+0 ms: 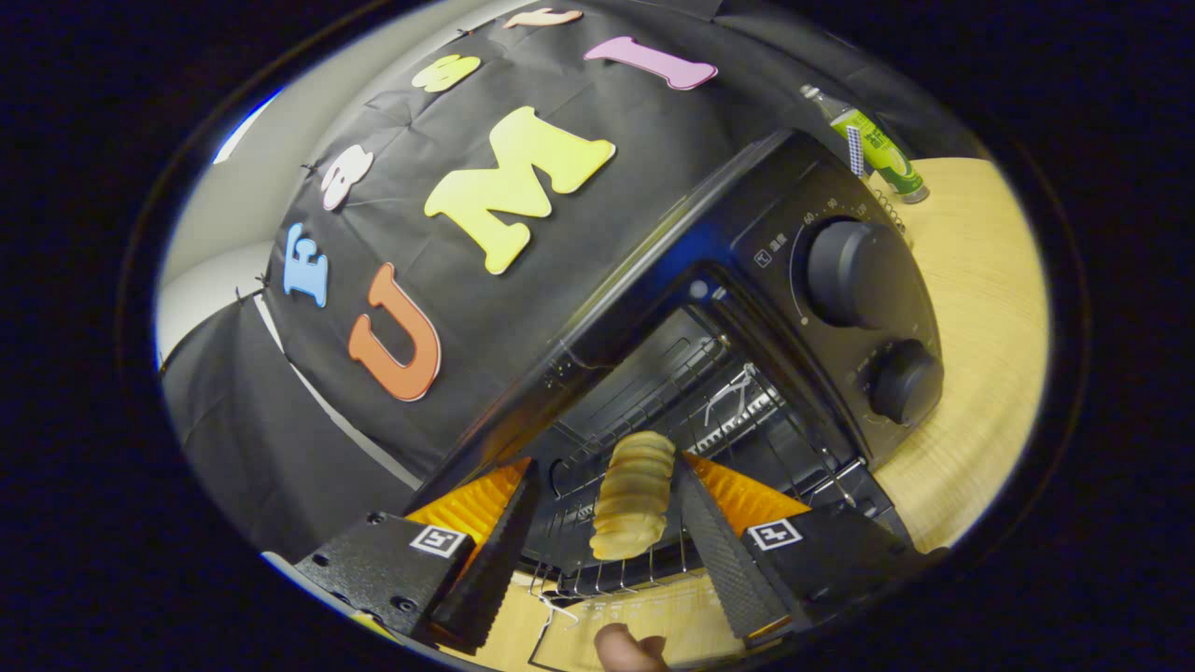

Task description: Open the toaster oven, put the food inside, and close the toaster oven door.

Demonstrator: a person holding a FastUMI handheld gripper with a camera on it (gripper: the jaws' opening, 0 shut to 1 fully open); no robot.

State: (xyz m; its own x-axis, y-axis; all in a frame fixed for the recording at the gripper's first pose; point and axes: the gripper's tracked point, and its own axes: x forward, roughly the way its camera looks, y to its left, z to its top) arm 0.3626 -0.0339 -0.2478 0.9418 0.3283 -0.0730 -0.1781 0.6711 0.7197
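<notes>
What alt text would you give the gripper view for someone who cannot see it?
A ridged bread roll sits between the hand-held gripper's open fingers, on the wire rack of an open black toaster oven with two knobs. The oven stands on a wooden table; a green bottle stands behind it.

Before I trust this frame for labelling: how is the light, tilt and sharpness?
Gripper view: fisheye, scene steeply tilted; oven bows. Bread between the open tool fingers is sharp and well lit; oven interior dark, rack glints; bottle small but clear.
</notes>
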